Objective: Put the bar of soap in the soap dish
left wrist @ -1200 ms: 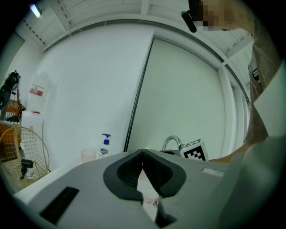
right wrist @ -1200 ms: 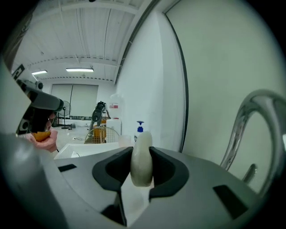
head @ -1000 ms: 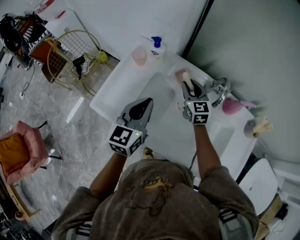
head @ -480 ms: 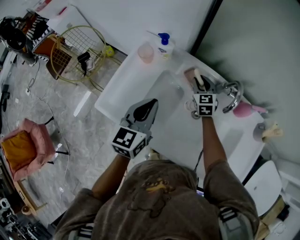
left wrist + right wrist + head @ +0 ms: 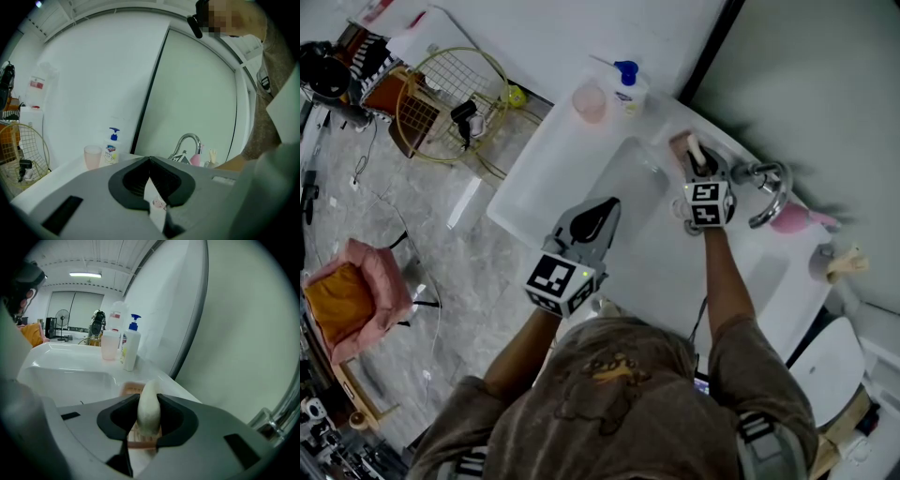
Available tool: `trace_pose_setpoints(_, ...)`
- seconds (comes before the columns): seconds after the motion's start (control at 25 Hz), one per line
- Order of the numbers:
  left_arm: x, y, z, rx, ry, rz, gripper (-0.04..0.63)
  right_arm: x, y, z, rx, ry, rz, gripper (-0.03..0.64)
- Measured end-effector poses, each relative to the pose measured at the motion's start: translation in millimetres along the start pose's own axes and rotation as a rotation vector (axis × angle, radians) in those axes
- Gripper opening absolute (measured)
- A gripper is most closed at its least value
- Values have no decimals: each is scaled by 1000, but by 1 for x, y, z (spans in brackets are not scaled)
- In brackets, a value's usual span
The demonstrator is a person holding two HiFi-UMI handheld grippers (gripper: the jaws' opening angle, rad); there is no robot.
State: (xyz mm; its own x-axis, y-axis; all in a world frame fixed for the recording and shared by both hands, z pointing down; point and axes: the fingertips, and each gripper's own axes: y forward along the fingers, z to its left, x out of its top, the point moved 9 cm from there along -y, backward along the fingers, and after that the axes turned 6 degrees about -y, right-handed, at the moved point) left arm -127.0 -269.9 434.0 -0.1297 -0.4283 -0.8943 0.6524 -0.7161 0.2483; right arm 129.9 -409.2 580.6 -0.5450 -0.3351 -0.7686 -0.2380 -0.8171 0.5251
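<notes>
Soap placement is judged near its end: the bar of soap is pinched on edge between the partly spread jaws of the right gripper, just above the soap dish, so lowering and release are called for next, while the left gripper, tips pressed together and empty, is held well apart.

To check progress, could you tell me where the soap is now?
In the right gripper view, the soap sits clamped in the right tool, just over the dish.
</notes>
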Motion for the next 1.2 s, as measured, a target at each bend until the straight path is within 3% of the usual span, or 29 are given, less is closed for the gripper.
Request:
trace_pose_setpoints(0.4,-8,7,0,1,-12,20,5,-7,8,0,43,19,20,136)
trace_pose_setpoints(0.76,-12,9,-8,-1,-6,20,5,-2,-2,-2,82,50,-3,217)
trace_pose_setpoints(1.2,-5,-1,-26,-16,3,-8,5,54,-42,4,76,86,-161,214)
